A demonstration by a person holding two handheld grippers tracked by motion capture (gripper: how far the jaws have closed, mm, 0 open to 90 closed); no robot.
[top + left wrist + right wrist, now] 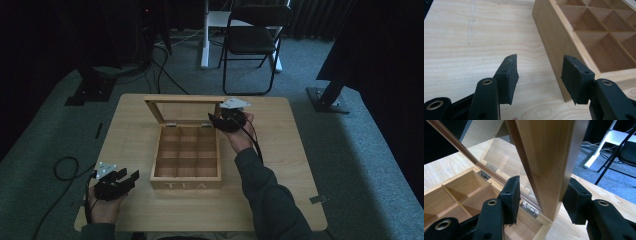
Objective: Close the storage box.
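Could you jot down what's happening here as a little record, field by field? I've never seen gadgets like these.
Work in hand: opening or closing a wooden tea box
Lid: raised, glass pane, hinged at the far side
Compartments: all look empty
Right gripper: open jaws straddle the lid's side frame; contact unclear
Left gripper: open, holds nothing, near the box's front left corner
Table: light wood
Behind: black folding chair

The high view is dim and soft, its far corners falling to black around the table [280,150]. Both gripper views are brighter and evenly lit (no hard shadows). The fingers [507,77] nearest the lens blur slightly, and the lid glass [496,155] reflects faintly.
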